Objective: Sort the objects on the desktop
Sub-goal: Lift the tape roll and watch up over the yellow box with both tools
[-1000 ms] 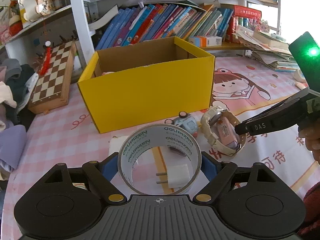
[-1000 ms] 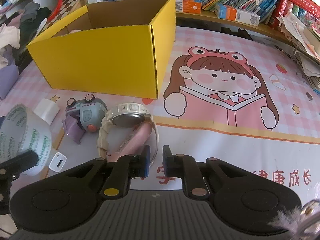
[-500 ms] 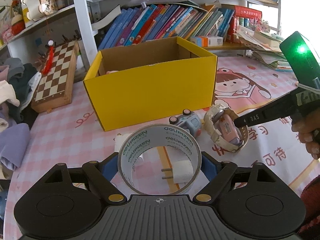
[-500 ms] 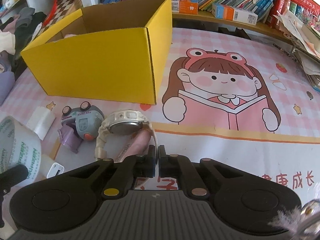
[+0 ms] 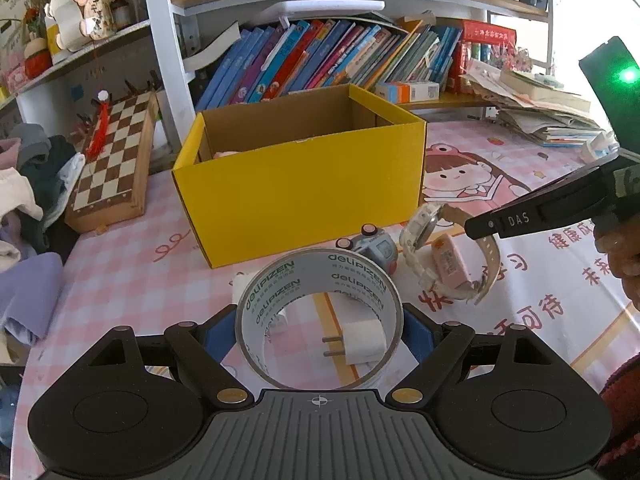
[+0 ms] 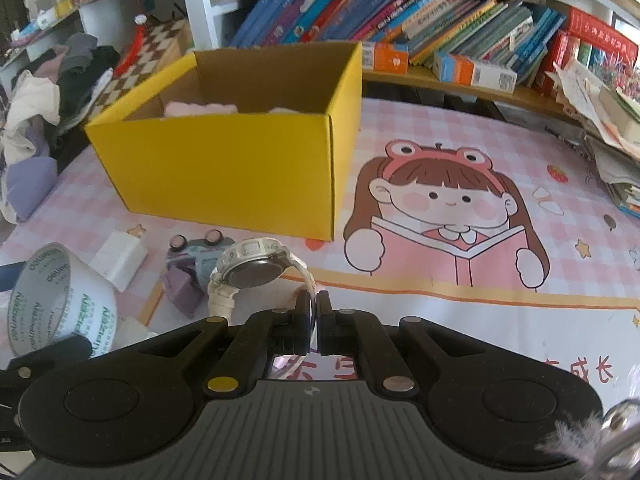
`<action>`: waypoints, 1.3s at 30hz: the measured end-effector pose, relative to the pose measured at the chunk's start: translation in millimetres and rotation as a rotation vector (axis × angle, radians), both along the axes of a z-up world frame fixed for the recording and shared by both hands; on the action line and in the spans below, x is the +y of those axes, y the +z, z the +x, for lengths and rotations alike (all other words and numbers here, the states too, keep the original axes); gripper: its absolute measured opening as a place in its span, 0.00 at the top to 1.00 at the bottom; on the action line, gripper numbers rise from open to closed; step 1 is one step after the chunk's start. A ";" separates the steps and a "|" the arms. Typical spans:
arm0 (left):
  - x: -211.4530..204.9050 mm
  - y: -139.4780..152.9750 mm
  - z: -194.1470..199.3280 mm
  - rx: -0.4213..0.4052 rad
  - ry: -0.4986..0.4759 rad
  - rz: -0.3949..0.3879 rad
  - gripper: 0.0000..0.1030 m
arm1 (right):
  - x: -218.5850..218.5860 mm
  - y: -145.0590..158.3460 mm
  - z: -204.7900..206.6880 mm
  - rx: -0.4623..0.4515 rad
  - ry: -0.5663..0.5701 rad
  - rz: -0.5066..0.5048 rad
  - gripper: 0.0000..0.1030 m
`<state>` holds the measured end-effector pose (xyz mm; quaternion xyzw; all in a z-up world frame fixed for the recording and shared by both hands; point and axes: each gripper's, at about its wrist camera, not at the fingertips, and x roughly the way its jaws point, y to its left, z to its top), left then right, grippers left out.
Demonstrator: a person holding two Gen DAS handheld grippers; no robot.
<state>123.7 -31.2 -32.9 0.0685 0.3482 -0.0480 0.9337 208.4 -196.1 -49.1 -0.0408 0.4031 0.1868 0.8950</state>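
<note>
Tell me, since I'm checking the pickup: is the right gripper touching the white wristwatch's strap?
Touching. In the right wrist view the right gripper has its jaws shut on the strap of the white wristwatch, which tilts up off the table.

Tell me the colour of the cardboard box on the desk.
The box is bright yellow outside and plain brown cardboard inside; the right wrist view shows it best.

We saw a bench [image 6: 440,320] covered in a pink checked cloth printed with a cartoon girl reading [image 6: 444,216]. Behind it stood white shelving [image 5: 160,40] packed with leaning books [image 5: 320,60]. Daylight came in from the upper right, and clothes [image 5: 24,184] lay heaped at the left.
</note>
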 end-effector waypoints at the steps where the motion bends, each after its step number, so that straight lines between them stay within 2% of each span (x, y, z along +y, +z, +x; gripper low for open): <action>1: 0.1 0.9 -1.5 -0.004 -0.001 0.000 0.17 | 0.2 2.5 -2.3 -0.007 0.001 0.004 0.98; 13: 3.8 14.5 -17.1 -0.059 -0.014 0.003 0.17 | 7.4 25.2 -32.6 -0.069 0.031 0.025 0.97; 28: 0.9 22.1 -38.1 -0.091 -0.085 0.001 0.17 | 2.2 29.8 -71.8 -0.069 -0.008 0.025 0.97; 39: 6.7 25.3 -47.1 -0.100 -0.093 -0.001 0.17 | 7.2 31.7 -84.9 -0.069 -0.010 0.028 0.97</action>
